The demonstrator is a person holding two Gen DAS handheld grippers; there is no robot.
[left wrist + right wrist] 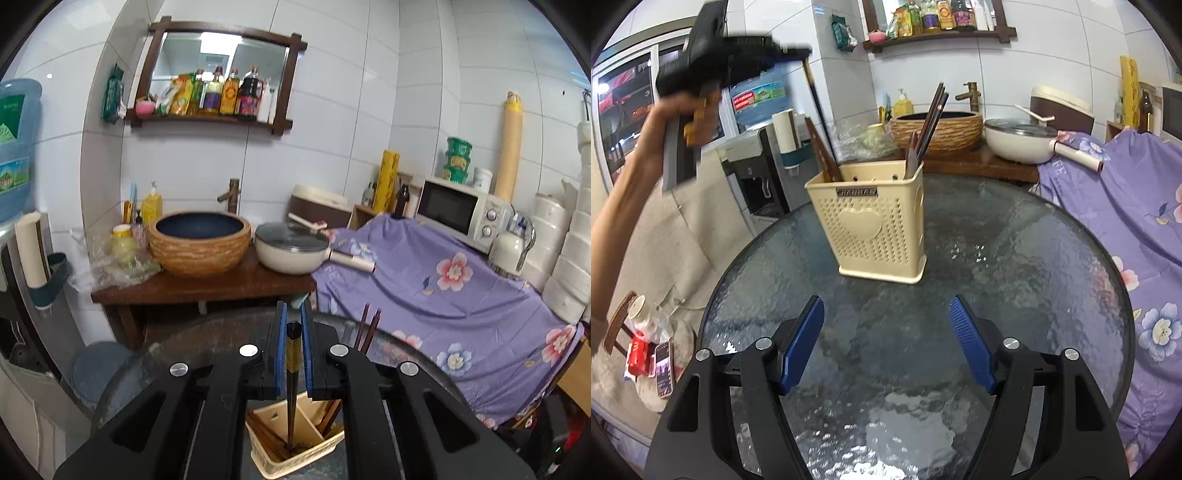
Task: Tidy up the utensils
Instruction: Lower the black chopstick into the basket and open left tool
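Observation:
My left gripper (293, 317) is shut on a dark chopstick (293, 354) with a gold band, which hangs point down into the cream utensil holder (280, 463) right below. In the right wrist view that left gripper (796, 51) is blurred at upper left in a person's hand, and its chopstick (817, 103) slants down into the left side of the holder (871, 229). Several brown chopsticks (932, 114) stand in the holder's right compartment. My right gripper (886, 338) stands open and empty over the glass table (1015, 258), short of the holder.
Behind the round table a wooden counter (207, 286) carries a woven basin (199, 245) and a lidded white pan (291, 251). A purple floral cloth (1126, 206) drapes the right side, with a microwave (461, 214) behind it. A water dispenser (757, 162) stands left.

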